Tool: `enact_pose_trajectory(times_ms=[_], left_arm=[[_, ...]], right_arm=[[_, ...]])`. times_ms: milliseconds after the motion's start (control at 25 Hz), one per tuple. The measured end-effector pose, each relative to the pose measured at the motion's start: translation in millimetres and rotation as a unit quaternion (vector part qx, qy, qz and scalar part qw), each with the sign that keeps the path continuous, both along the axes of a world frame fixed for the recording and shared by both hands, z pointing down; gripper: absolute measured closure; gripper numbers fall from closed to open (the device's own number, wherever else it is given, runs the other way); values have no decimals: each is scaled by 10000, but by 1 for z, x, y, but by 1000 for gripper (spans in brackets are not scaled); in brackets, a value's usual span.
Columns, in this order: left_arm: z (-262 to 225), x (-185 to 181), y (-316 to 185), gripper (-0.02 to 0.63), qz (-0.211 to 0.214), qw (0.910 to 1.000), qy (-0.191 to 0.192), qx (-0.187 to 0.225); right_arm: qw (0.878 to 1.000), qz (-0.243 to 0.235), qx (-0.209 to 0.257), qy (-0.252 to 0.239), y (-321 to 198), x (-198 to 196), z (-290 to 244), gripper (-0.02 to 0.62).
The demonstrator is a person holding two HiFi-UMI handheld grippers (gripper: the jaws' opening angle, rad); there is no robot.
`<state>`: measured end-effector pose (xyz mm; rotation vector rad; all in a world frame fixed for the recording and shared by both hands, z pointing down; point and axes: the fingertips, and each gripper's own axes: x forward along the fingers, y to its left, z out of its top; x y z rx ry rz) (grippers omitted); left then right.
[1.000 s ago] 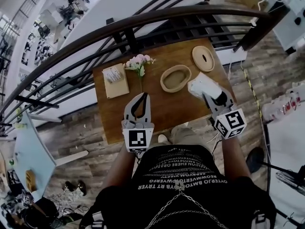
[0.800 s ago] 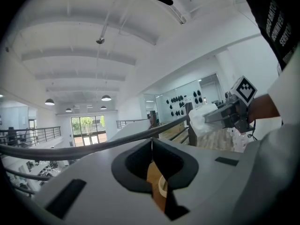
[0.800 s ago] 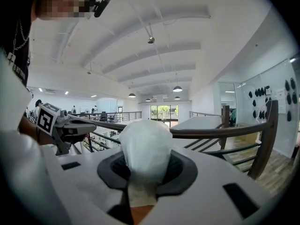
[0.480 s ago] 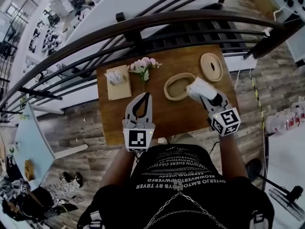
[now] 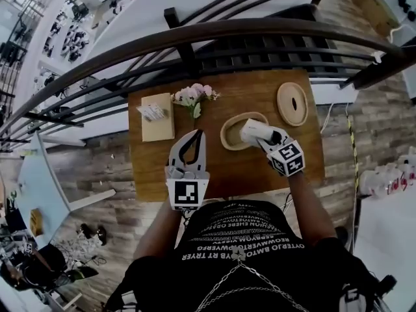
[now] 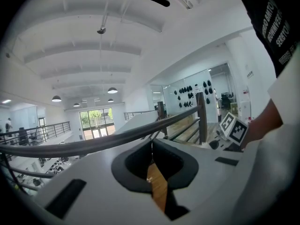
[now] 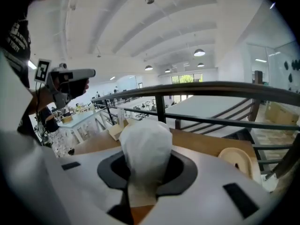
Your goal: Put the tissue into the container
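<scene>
The white tissue pack [image 5: 255, 131] [image 7: 145, 149] is held in my right gripper [image 5: 262, 135] [image 7: 143, 179], whose jaws are shut on it. In the head view the pack hangs over the right end of the oval tan container [image 5: 234, 132] on the wooden table [image 5: 305, 168]. The container's oval lid [image 5: 292, 103] [image 7: 238, 160] with a slot lies to the right at the back. My left gripper [image 5: 190, 149] [image 6: 151, 165] hovers over the table's front left part, jaws shut with nothing between them.
A pink flower sprig [image 5: 193, 96] lies at the back middle of the table, and a flat tan box [image 5: 157, 116] with a small crumpled wrapper on it sits at the back left. A dark curved railing [image 5: 195, 34] runs right behind the table.
My right gripper has carried the tissue pack leftward, from the table's right side to above the container's right end. The left gripper has hardly moved.
</scene>
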<state>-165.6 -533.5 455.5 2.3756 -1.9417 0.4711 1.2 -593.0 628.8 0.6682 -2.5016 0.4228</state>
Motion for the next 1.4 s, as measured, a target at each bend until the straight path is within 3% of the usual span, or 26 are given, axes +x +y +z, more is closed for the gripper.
enact_pose_trajectory(times_ms=[280, 520, 640, 760, 880, 1000, 1120, 1280, 1400], left_arm=[[26, -6, -17, 577, -235, 9993, -81, -276], [40, -14, -13, 577, -479, 9975, -181, -489], [38, -18, -10, 577, -580, 9969, -135, -506], [34, -19, -1, 577, -568, 9970, -233, -477], [25, -22, 9, 577, -538, 9975, -285, -369], [14, -28, 18, 577, -566, 9979, -215, -240], [6, -32, 31, 577, -554, 9982, -167, -134], [-9, -32, 46, 577, -474, 9988, -24, 90], [-28, -32, 56, 577, -363, 9988, 132, 300]], right_arm=[[9911, -805, -904, 548, -13, -32, 85, 479], [9637, -1376, -1799, 1416, -9, -50, 141, 477], [9536, -1382, -1930, 1853, -14, -53, 153, 474], [9513, -1265, -1735, 2214, -13, -53, 159, 423], [9562, -1046, -1382, 2359, -11, -46, 153, 305], [9600, -586, -993, 2552, -19, -19, 137, 279], [9736, -258, -592, 2187, -22, -7, 101, 281], [9900, 247, 130, 1384, -17, 11, 32, 375], [9910, 818, 918, 520, -8, 24, -44, 511]])
